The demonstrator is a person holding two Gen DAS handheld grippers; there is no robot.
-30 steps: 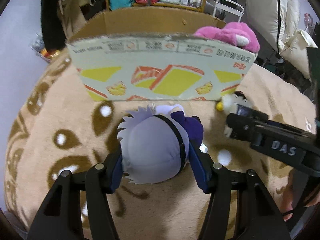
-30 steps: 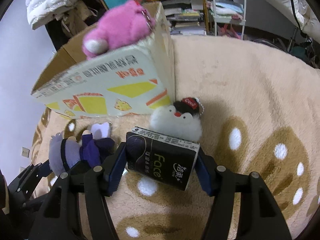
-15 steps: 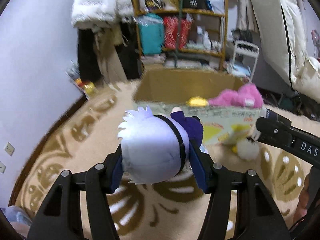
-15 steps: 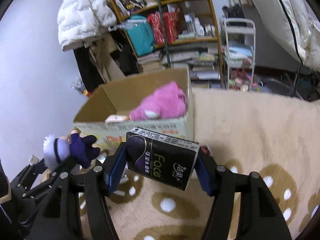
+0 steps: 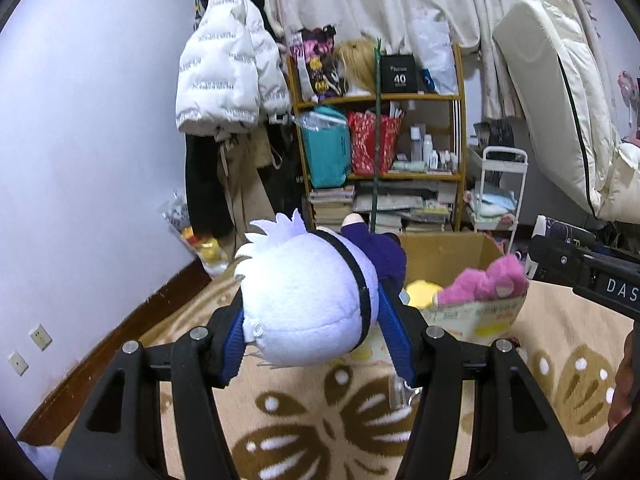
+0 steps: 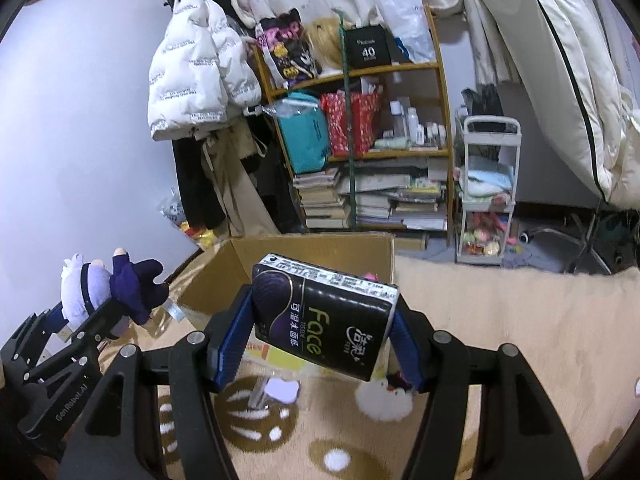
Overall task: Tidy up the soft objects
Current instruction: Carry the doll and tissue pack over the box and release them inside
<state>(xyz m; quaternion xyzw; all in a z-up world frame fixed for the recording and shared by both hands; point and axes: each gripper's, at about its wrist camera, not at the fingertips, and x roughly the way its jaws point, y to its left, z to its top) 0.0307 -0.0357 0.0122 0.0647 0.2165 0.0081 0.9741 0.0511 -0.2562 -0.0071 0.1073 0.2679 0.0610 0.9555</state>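
My left gripper [image 5: 318, 330] is shut on a plush doll [image 5: 304, 300] with white hair and a purple body, held in the air above the rug. The same doll [image 6: 102, 288] and left gripper [image 6: 96, 316] show at the left of the right wrist view. My right gripper [image 6: 320, 336] is shut on a black tissue pack [image 6: 326, 318] marked "Face", also lifted. Ahead stands an open cardboard box [image 5: 452, 250] holding a pink plush [image 5: 486, 282] and a yellow plush [image 5: 420, 292]. The box [image 6: 320, 248] lies just behind the tissue pack.
A small white penguin plush [image 6: 384, 402] lies on the beige patterned rug [image 6: 500, 320] under the right gripper. Behind the box stand a crowded wooden shelf [image 5: 380, 140], a white trolley [image 6: 486, 196] and hanging coats [image 5: 228, 76]. A mattress [image 5: 560, 92] leans at the right.
Both grippers have risen and tilted up with their loads. The view went from looking down at the rug and the box front to seeing over the box rim at the shelf.
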